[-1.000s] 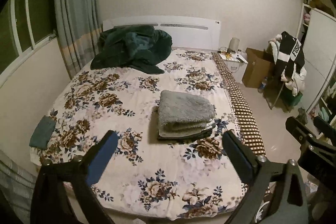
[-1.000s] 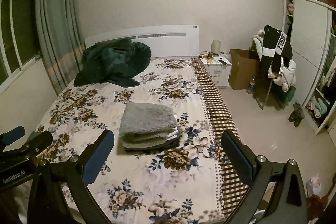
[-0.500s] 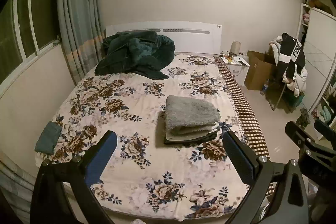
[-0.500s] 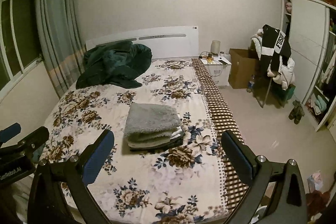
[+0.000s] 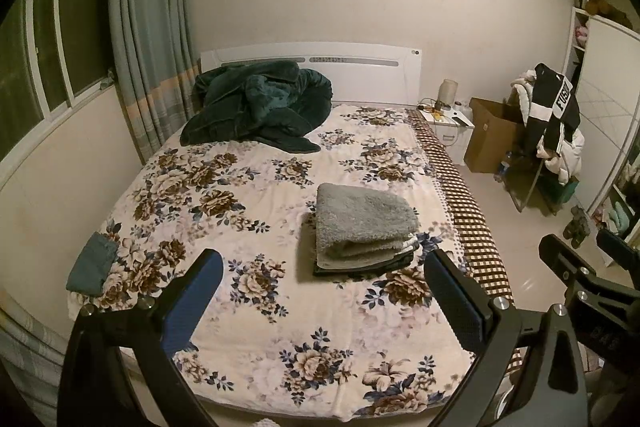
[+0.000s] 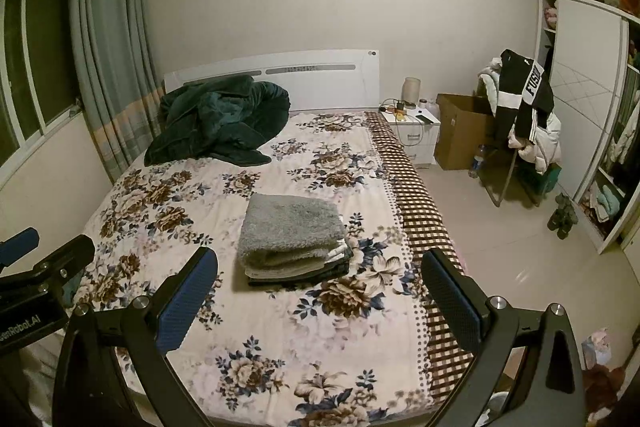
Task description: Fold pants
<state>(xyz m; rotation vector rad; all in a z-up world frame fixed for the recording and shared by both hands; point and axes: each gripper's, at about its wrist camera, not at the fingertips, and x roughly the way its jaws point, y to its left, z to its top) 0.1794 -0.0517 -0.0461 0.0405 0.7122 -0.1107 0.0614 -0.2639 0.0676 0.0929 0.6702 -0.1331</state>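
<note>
Both grippers have drawn back from the bed (image 5: 280, 347); left gripper (image 5: 324, 303) and right gripper (image 6: 320, 301) fingers spread wide, empty. Fuzzy grey folded pants (image 5: 362, 223) top a rectangular stack on the floral blanket, centre-right.

A fluffy grey cloth (image 5: 362, 215) is seen folded on the bed (image 5: 256, 311), whose cover is soft matt cloth printed with flowers. Near the headboard (image 5: 360, 65), of smooth white finish, a plush dark green blanket (image 5: 256, 103) is heaped. Beside the bed, a matt brown cardboard box (image 6: 460, 131) and a glossy pale floor (image 6: 500, 247) are shown.
</note>
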